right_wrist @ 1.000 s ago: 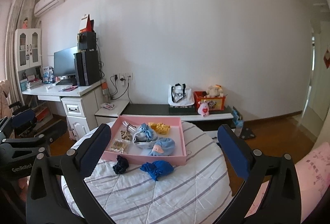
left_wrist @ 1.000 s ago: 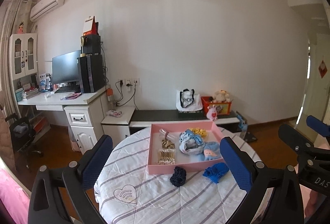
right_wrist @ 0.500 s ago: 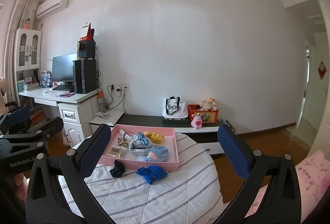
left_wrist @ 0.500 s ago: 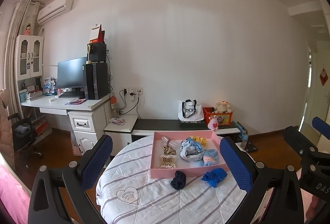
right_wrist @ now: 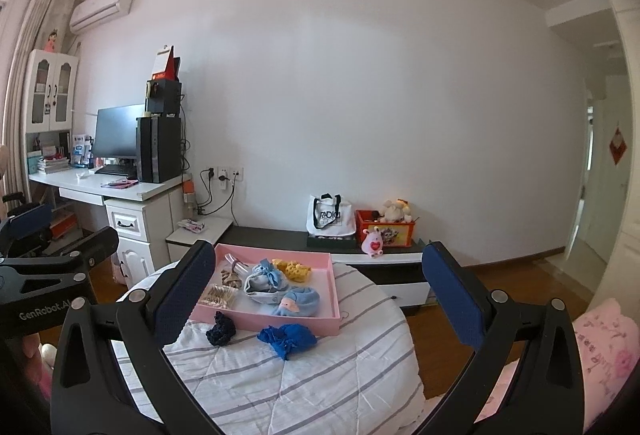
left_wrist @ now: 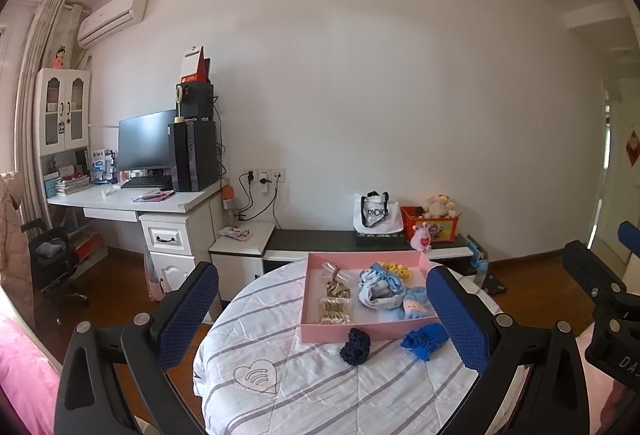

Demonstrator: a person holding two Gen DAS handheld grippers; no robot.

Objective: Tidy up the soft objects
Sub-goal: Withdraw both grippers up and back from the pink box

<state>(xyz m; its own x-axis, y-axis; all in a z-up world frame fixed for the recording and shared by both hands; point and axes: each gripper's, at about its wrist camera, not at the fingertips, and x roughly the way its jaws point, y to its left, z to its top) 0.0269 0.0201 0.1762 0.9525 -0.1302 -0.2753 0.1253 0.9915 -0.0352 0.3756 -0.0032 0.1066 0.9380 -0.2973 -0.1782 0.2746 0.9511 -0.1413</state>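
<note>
We hold both tongs high and back from the round counter (left_wrist: 304, 391), each spread wide with nothing between the pads: the left tongs (left_wrist: 320, 319) frame the pink tray (left_wrist: 308, 299), and the right tongs (right_wrist: 316, 295) look down on the same spread from the other side. Two soft things lie loose on the striped cover, just outside the tray's near wall: a dark navy scrunchie (right_wrist: 220, 329) and, close beside it, a bright blue cloth bundle (right_wrist: 288, 341). Inside the tray sit a pale blue bundle (right_wrist: 262, 281), a yellow piece (right_wrist: 296, 269) and a blue plush item with a pink face (right_wrist: 296, 301). We judge that the step in hand is the approach to one of the loose pieces. To do it well, we should come down steeply over the chosen piece, keep the tongs wide until the pads straddle its bulk, and close on the thick middle, not a trailing edge, so that it does not slip free. We should also stay clear of the quilted cover, which could bunch into the grip and drag the tray.
</note>
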